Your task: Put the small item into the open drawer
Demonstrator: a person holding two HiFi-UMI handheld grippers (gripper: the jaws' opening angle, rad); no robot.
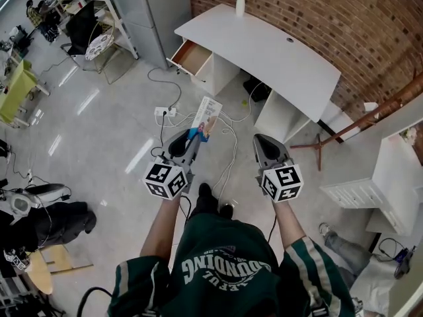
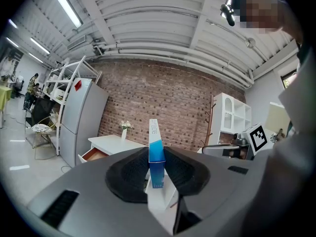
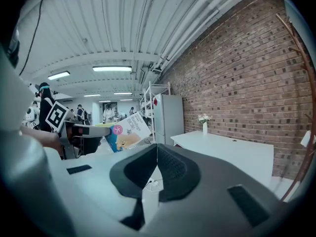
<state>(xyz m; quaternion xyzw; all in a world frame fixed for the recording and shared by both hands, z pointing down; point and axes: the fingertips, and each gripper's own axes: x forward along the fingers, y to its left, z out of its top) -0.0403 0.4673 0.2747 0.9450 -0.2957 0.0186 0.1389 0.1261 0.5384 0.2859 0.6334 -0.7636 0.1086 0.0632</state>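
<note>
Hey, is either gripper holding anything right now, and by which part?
The left gripper clamps the flat box by its blue end; the right gripper is shut on nothing.

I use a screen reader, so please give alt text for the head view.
Seen from above, the left gripper holds a thin white-and-blue box, while the right gripper is shut and empty. Ahead stands a white desk with its drawer open.

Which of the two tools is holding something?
The left tool, shut on a thin blue-and-white box; the right tool has its jaws together, empty.
</note>
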